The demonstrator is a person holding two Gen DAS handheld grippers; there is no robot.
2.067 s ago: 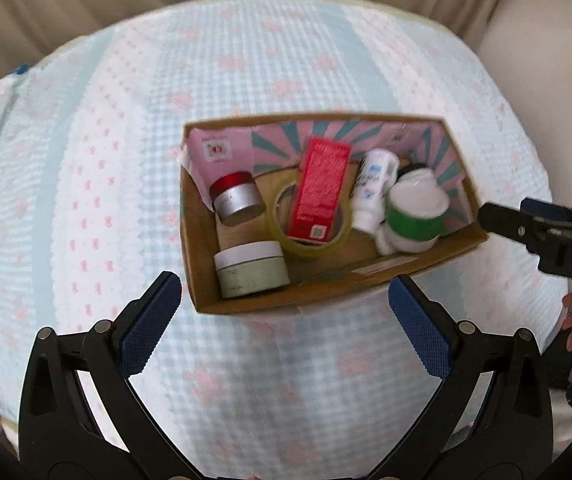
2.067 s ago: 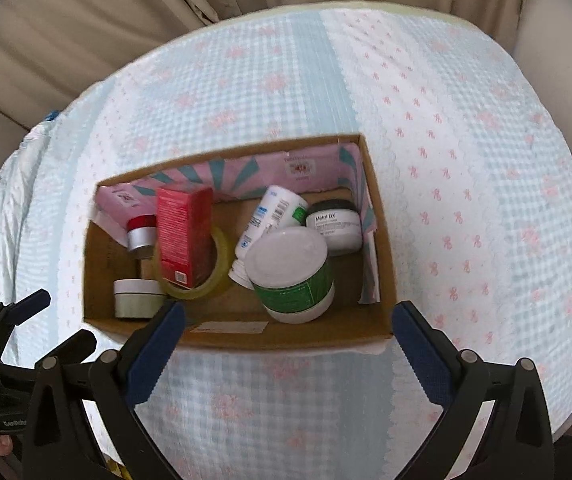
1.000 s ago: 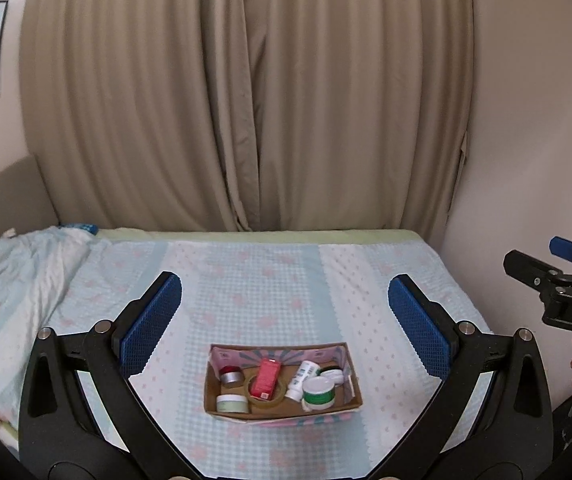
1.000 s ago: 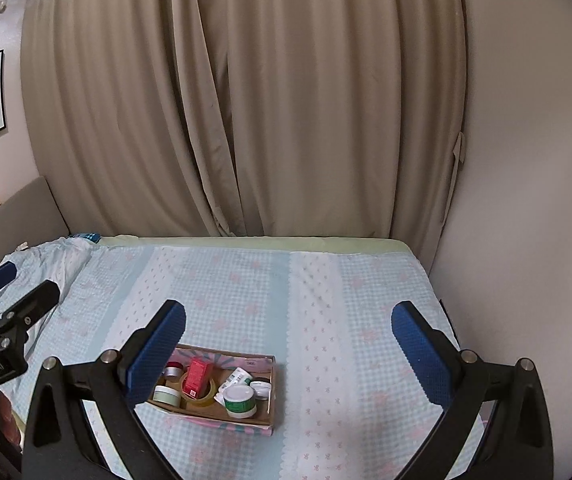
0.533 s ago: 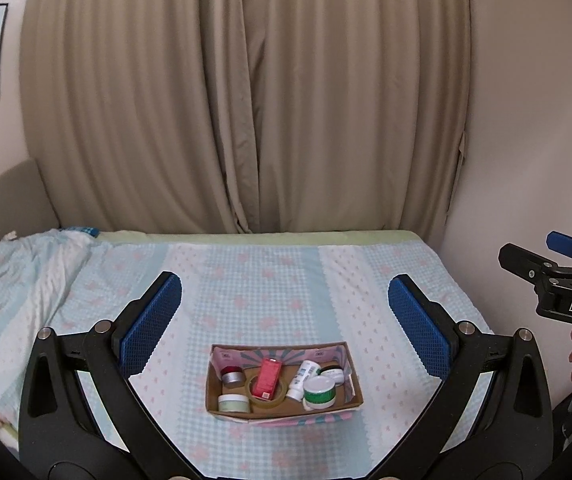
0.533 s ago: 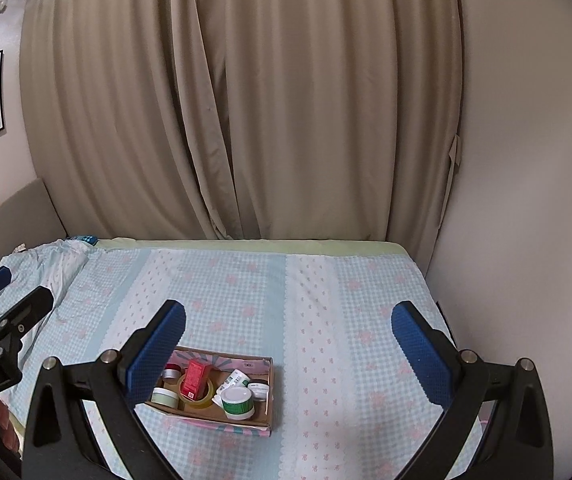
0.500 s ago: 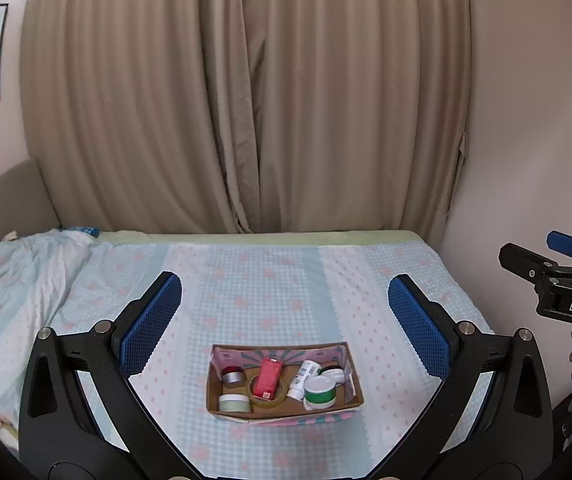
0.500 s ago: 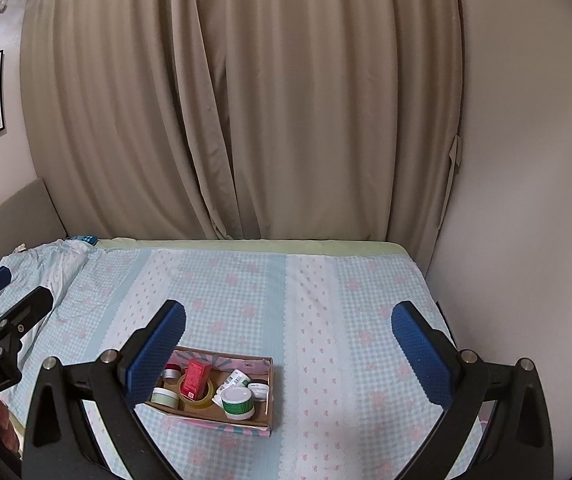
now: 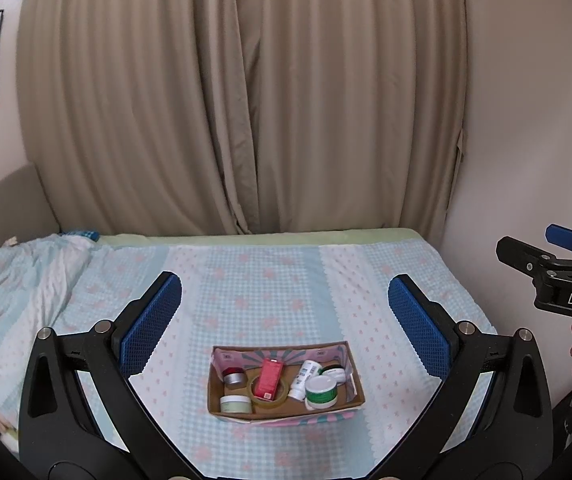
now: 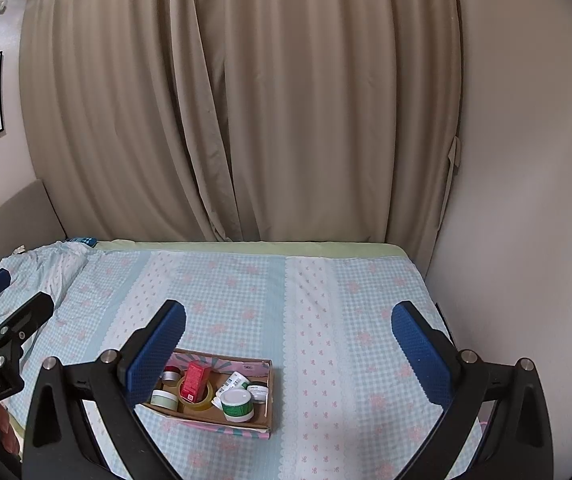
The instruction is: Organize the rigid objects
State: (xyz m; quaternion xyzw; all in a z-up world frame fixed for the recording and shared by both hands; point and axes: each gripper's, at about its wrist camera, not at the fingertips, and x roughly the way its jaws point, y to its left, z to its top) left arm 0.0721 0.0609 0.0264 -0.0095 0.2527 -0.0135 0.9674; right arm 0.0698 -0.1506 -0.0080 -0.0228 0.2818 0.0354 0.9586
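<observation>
Cardboard box (image 9: 286, 407) sits on bed (image 9: 269, 280), near front edge, holding jars, red carton (image 9: 269, 373), tape roll (image 9: 266, 394). My left gripper (image 9: 285, 324) and right gripper (image 10: 288, 350) raised above, well apart from box, both spread wide, empty.

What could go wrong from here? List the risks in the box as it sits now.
1. The red carton stands inside the yellowish tape roll; a bump could tip it onto the red-capped silver jar.
2. The white bottle lies tilted against the green-banded white tub; lifting the tub may let it roll.
3. The cardboard box rests on soft checked bedding, so pressing down may tilt it.
</observation>
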